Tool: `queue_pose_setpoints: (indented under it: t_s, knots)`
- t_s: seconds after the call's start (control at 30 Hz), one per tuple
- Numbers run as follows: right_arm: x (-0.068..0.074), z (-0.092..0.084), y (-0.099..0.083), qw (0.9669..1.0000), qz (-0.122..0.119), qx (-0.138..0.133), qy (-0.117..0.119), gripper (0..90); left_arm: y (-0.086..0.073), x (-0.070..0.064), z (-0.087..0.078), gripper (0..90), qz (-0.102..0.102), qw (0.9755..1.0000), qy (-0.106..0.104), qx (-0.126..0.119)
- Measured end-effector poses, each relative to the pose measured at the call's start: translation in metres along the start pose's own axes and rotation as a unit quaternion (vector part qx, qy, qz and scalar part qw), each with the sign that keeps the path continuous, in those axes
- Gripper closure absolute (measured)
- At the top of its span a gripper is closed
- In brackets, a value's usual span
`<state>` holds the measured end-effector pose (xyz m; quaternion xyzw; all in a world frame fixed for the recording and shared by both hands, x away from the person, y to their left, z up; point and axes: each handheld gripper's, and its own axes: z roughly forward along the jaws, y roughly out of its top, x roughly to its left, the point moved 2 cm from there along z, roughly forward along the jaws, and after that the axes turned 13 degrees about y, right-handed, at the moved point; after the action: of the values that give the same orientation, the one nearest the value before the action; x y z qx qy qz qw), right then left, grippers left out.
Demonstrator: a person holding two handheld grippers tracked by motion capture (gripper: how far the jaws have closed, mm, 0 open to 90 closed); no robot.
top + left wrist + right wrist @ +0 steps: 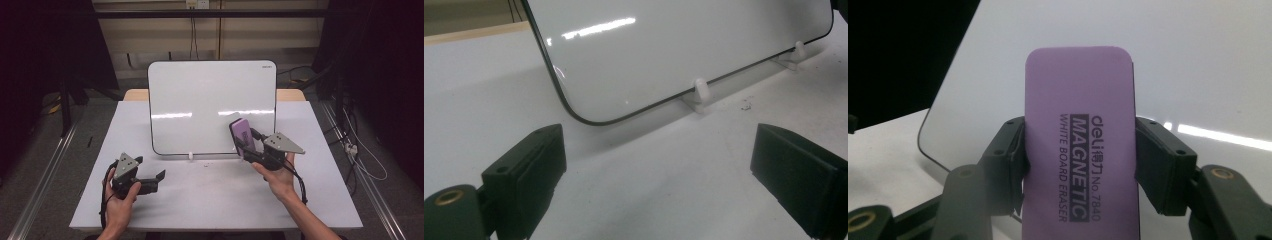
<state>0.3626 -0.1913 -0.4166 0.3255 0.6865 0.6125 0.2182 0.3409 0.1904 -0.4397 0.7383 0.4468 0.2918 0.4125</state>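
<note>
A white whiteboard (212, 105) stands tilted on small white feet at the table's middle back; its surface looks blank. My right gripper (246, 142) is shut on a purple magnetic whiteboard eraser (243, 135), held upright close to the board's lower right part. In the right gripper view the eraser (1080, 140) fills the gap between the jaws, with the whiteboard (1173, 60) right behind it. My left gripper (159, 181) rests low over the table at the front left, open and holding nothing. In the left gripper view the whiteboard's lower corner (589, 117) lies ahead of its wide-apart jaws.
The white table (215, 200) has bare room in front of the board. A white foot clip (700, 92) props the board's bottom edge, with a second one (796, 50) farther along. Dark floor, rails and cables surround the table.
</note>
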Motion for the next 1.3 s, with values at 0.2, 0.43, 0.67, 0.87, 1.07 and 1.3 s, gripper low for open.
queue_pose_setpoints:
  t_s: [0.2, 0.43, 0.67, 0.87, 1.07, 1.3]
  knots:
    - [0.011, 0.004, -0.004, 0.9996, 0.009, 0.004, 0.025, 41.3, 0.004, -0.005, 0.004, 8.2, -0.010, 0.9999, -0.006, -0.009]
    - [0.023, 0.009, -0.006, 0.9978, 0.026, -0.015, 0.059, 41.3, 0.017, -0.018, 0.007, 9.7, -0.019, 0.9984, -0.028, -0.044]
    - [0.030, 0.012, -0.005, 0.9963, 0.036, -0.028, 0.073, 41.2, 0.036, -0.038, 0.004, 7.0, -0.017, 0.9945, -0.061, -0.083]
    - [0.034, 0.014, -0.007, 0.9950, 0.047, -0.032, 0.082, 41.2, 0.047, -0.054, 0.005, 6.6, -0.036, 0.9889, -0.085, -0.117]
    - [0.039, 0.017, -0.008, 0.9940, 0.052, -0.036, 0.090, 41.2, 0.057, -0.066, 0.014, 7.1, -0.070, 0.9826, -0.106, -0.136]
    - [0.042, 0.019, -0.009, 0.9936, 0.053, -0.037, 0.092, 41.2, 0.066, -0.077, 0.025, 10.2, -0.105, 0.9761, -0.117, -0.149]
